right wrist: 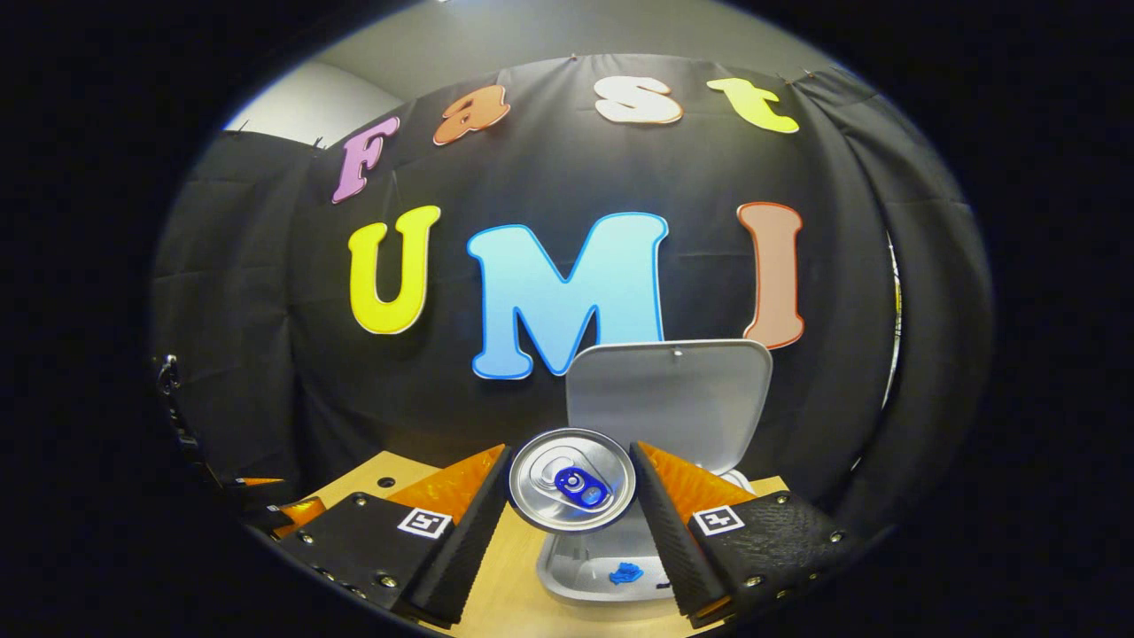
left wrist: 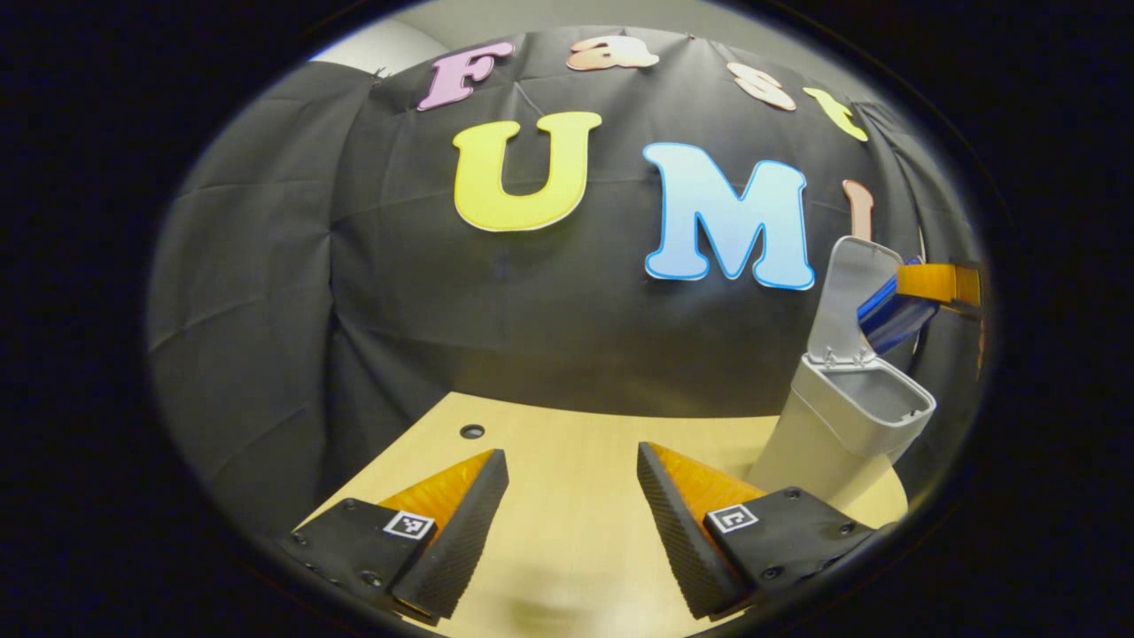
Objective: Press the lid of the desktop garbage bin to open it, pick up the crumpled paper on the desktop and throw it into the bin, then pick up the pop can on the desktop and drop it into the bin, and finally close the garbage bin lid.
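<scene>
Right gripper view shows me my right tool (right wrist: 571, 505) pinching the pop can (right wrist: 571, 479), one finger on each side of it, with the shiny top facing the camera. I am holding the can up in the air, just in front of the garbage bin (right wrist: 585, 567). The bin's lid (right wrist: 669, 394) stands straight up behind the can, so the bin is open. I think the lid step is done, and the can is picked up but not dropped in yet. I can see no crumpled paper on the counter (right wrist: 496, 585), so my guess is that it is in the bin already, but I cannot see deep enough inside to be sure. Something small and blue lies inside the bin; I cannot tell what it is. In the left gripper view my left tool (left wrist: 573, 514) is spread wide with nothing in it, hanging low over the bare counter, well apart from the bin at the side. What is left, I think, is letting the can fall in and pushing the lid shut. Nothing stands between the can and the bin's mouth. The raised lid sits close behind, so I would watch not to bump it.
</scene>
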A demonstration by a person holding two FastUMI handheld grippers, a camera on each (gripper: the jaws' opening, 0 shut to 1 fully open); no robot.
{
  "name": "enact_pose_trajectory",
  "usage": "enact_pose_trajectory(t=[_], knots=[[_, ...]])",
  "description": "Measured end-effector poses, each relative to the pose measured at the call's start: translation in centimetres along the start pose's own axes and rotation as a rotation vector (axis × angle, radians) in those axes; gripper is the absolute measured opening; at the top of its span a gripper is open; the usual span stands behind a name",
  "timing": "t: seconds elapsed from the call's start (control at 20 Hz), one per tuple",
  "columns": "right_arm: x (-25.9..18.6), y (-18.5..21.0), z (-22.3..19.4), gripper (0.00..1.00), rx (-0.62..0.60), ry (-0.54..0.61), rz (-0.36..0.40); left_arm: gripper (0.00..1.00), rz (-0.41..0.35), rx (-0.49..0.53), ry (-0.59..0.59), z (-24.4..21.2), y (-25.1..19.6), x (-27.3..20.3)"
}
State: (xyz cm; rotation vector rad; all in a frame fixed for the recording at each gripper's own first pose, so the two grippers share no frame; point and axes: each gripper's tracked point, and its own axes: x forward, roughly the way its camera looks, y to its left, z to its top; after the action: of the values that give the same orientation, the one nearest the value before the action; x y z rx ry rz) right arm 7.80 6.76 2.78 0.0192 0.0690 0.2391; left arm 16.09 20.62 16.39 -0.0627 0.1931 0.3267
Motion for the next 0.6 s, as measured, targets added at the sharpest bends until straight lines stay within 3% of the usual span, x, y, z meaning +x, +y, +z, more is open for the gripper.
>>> enact_pose_trajectory(t=[0.6], knots=[[0.9,-7.2,-5.2,0.84,0.035,0.108,-0.154,0.99,-0.019,0.037,0.017,-0.5,-1.4,0.4]])
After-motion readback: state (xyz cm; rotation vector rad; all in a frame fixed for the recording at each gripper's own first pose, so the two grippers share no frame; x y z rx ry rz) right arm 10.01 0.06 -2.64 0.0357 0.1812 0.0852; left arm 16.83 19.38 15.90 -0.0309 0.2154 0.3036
